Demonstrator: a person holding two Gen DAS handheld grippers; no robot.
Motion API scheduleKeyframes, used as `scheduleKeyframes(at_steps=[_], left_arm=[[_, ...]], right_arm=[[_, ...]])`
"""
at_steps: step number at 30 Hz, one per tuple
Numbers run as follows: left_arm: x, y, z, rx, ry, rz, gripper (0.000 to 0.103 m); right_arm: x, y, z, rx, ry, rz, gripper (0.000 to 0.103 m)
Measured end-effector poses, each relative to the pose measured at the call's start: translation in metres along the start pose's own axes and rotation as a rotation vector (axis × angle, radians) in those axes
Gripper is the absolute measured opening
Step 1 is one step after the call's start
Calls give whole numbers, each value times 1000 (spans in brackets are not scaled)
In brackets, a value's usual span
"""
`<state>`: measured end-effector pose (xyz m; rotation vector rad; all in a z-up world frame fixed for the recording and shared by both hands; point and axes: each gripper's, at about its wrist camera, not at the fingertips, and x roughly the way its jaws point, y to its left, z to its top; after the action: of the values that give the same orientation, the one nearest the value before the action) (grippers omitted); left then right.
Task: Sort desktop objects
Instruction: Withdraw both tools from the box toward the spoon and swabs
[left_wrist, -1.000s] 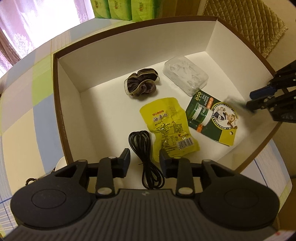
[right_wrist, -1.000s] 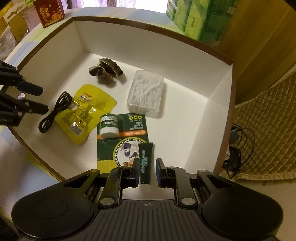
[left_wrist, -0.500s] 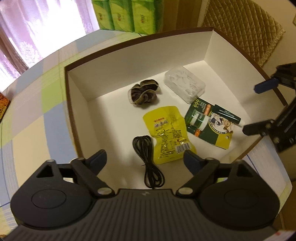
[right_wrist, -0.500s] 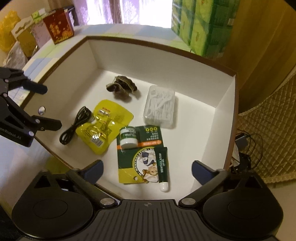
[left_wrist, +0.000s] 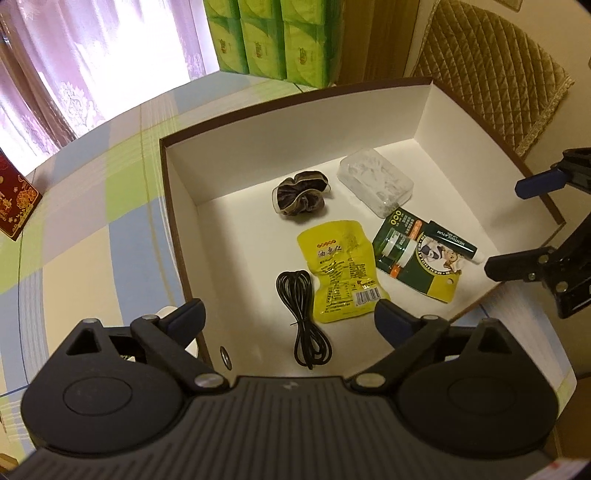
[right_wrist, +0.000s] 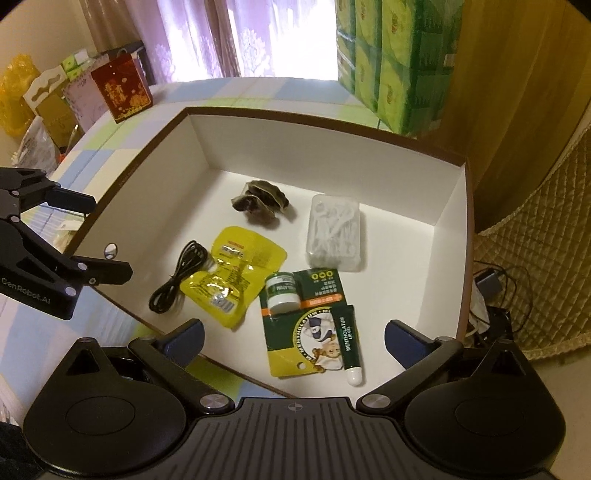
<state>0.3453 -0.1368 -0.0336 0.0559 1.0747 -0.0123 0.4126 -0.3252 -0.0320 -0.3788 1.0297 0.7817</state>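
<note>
A white box with a brown rim (left_wrist: 173, 229) (right_wrist: 448, 195) holds a black cable (left_wrist: 301, 314) (right_wrist: 177, 280), a yellow snack pouch (left_wrist: 341, 269) (right_wrist: 236, 273), a dark scrunchie (left_wrist: 301, 195) (right_wrist: 260, 203), a clear floss-pick case (left_wrist: 375, 181) (right_wrist: 334, 232), a green Mentholatum card with a jar (left_wrist: 413, 258) (right_wrist: 303, 328) and a green lip-gel tube (left_wrist: 452, 240) (right_wrist: 349, 343). My left gripper (left_wrist: 290, 319) (right_wrist: 99, 238) is open and empty above the box's near edge. My right gripper (right_wrist: 295, 339) (left_wrist: 517, 221) is open and empty above the tube.
Green tissue packs (left_wrist: 273, 37) (right_wrist: 395, 59) stand behind the box. A red box (left_wrist: 14, 199) (right_wrist: 122, 88) sits on the checked tablecloth (left_wrist: 92, 229). A quilted chair back (left_wrist: 491, 74) stands at the right, with cables (right_wrist: 495, 295) on the floor beside it.
Both grippers opened wide and pulled up and back from the box. The lip-gel tube left my right gripper and now lies on the green card; the cable lies free.
</note>
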Motion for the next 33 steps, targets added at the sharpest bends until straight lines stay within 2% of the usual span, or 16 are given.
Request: scheduleKeyframes(at_steps=[11, 20, 27, 33], left_arm=[[-31, 6, -16, 10, -55, -10, 97], [-62, 23, -39, 21, -106, -13, 97], [-88, 55, -75, 26, -142, -8, 97], [-99, 98, -120, -1, -150, 17, 96]], right_arm=[[-18, 27, -6, 15, -68, -30, 101], [-31, 69, -12, 49, -158, -30, 101], [-37, 118, -26, 43, -269, -21, 101], [-32, 157, -41, 77, -312, 4, 101]])
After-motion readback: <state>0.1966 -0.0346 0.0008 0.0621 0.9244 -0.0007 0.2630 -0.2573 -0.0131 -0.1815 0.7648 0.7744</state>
